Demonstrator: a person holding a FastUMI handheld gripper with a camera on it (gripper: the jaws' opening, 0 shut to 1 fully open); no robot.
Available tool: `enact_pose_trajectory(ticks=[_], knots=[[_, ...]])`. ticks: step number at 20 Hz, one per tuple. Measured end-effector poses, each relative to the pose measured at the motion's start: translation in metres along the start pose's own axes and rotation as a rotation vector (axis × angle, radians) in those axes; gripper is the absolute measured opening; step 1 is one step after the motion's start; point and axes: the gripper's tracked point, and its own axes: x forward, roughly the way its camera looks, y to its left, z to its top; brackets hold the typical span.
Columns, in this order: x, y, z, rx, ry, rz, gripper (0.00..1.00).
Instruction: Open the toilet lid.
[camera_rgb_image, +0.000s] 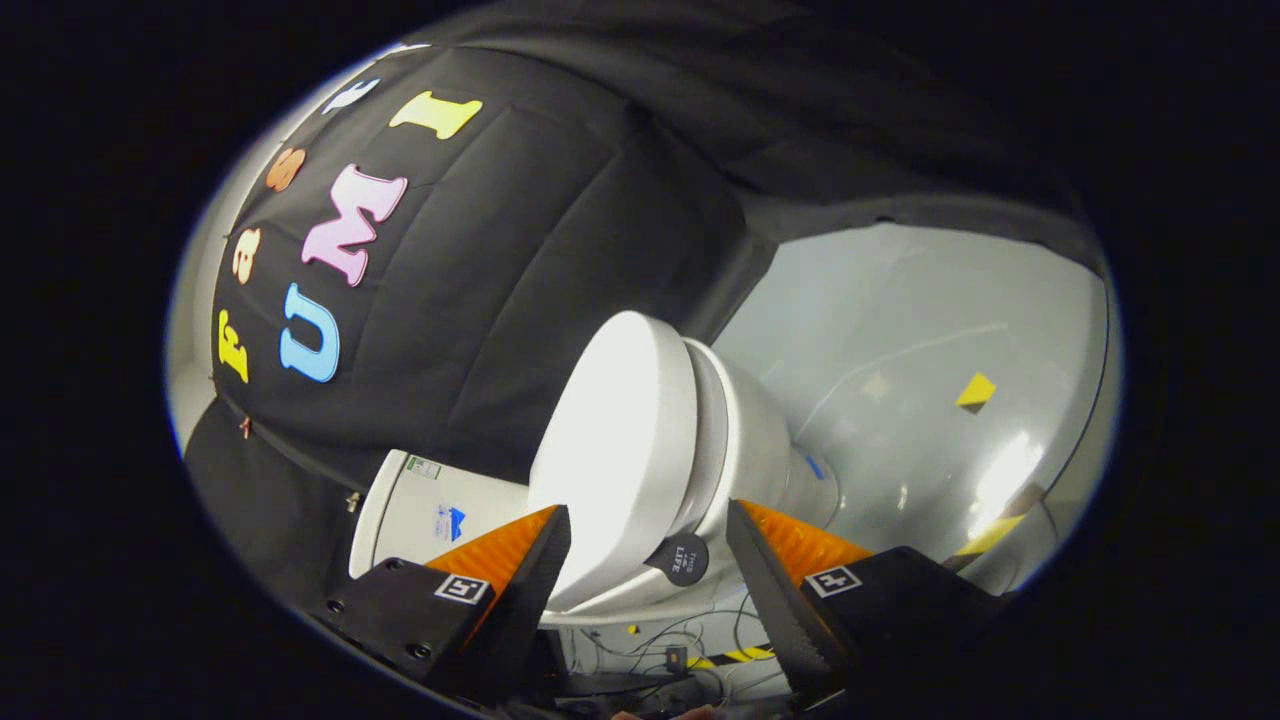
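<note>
A white toilet stands ahead, seen strongly tilted in the gripper view. Its lid (610, 450) lies down on the seat, over the bowl (760, 450). The tank (420, 510) sits behind the lid, beyond my left finger. A small dark round tab (681, 560) sticks out from the lid's rim. My gripper (650, 560) is open, its fingers standing on either side of the lid's near edge and the tab. Neither finger (530, 560) visibly presses on anything.
The booth's black cloth wall (500, 250) rises behind the toilet. A glossy grey floor (900, 330) with a yellow marker (975, 390) spreads beyond the bowl. Loose cables (690, 630) and yellow-black tape (740, 655) lie by the toilet's base between my fingers.
</note>
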Motion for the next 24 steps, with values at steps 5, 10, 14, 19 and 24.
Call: enact_pose_trajectory(ticks=[5,10,14,19,24], knots=[[0.025,-0.026,-0.030,0.076,0.097,-0.013,0.94],[0.047,-0.037,-0.039,0.173,0.115,-0.033,0.49],[0.054,-0.036,-0.045,0.233,0.131,-0.024,0.17],[0.050,-0.034,-0.046,0.209,0.164,-0.012,0.13],[0.044,-0.014,-0.048,0.059,0.163,-0.087,0.06]])
